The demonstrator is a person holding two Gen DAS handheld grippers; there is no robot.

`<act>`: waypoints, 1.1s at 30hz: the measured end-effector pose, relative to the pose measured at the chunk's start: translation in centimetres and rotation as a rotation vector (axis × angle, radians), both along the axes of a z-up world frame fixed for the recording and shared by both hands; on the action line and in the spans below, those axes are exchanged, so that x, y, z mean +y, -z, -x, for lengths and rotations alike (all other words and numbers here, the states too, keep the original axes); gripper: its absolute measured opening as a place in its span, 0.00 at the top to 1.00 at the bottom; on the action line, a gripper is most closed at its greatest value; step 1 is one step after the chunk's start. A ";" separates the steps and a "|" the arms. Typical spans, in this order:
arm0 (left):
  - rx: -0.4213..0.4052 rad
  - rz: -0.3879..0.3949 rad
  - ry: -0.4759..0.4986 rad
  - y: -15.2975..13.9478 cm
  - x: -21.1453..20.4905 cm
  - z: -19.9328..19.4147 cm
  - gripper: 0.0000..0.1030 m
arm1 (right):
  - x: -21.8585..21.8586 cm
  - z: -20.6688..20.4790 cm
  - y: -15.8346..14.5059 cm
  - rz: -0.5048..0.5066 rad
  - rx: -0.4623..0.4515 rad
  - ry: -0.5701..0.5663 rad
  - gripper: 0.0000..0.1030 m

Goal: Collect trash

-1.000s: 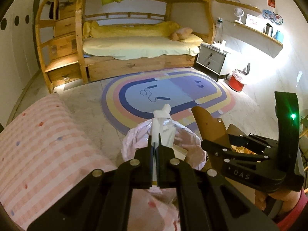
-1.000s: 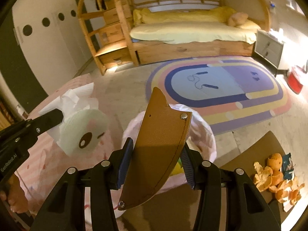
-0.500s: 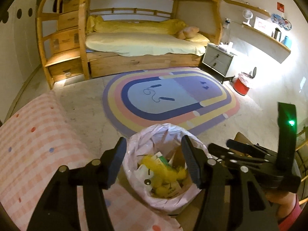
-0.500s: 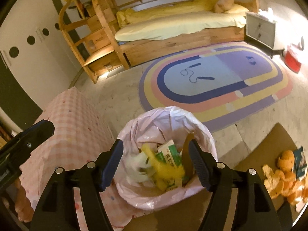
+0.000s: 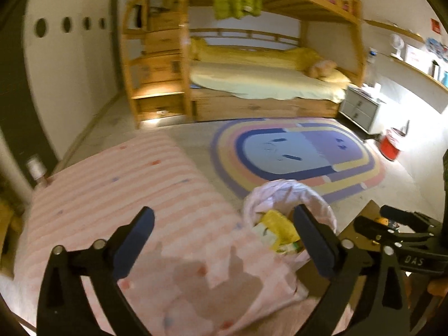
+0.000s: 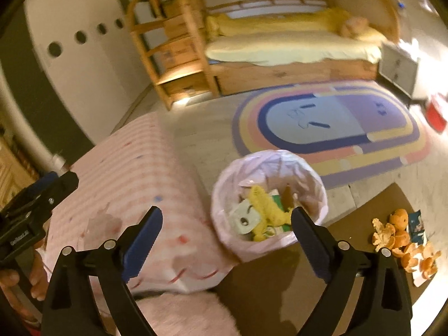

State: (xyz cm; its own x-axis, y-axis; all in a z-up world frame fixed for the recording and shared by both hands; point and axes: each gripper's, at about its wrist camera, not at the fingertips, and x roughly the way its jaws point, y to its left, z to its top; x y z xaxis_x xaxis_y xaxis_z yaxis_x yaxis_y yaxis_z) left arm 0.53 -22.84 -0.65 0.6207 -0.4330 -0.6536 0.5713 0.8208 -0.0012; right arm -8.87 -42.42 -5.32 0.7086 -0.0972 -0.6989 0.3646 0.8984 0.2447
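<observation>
I count one bin (image 6: 268, 165), lined with a pink bag, and inside it I make out one yellow piece (image 6: 266, 204), one brown piece (image 6: 287, 196) and one white wrapper (image 6: 246, 218); the rest in there is too jumbled for me to number. On the brown board (image 6: 322, 266) I see one heap of orange peels (image 6: 403, 238), its bits too many and too blurred to count, and one small packet (image 6: 417, 225) beside it. I have two grippers, the left gripper (image 5: 222, 240) and the right gripper (image 6: 226, 232), each with two fingers. One rug (image 6: 322, 123), one bunk bed (image 5: 268, 84), one red bucket (image 5: 390, 145).
</observation>
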 end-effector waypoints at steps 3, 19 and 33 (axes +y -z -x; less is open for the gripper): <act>0.018 0.003 -0.057 -1.3 3.6 1.8 0.07 | 3.6 0.9 -1.9 0.041 -0.023 -0.063 0.09; 0.042 -0.168 -0.553 -2.8 20.1 8.2 0.07 | 16.3 3.6 -7.5 0.192 -0.069 -0.307 0.07; 0.034 -0.152 -0.645 -2.9 23.7 10.0 0.07 | 18.4 2.7 -7.0 0.238 -0.048 -0.303 0.07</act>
State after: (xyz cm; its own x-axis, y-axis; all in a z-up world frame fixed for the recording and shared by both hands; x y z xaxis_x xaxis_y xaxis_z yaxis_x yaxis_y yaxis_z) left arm -9.44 0.83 2.21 0.7022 0.1168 -0.7023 -0.0325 0.9907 0.1323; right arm -11.57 -23.97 1.71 0.7612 -0.0340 -0.6477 0.0675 0.9974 0.0269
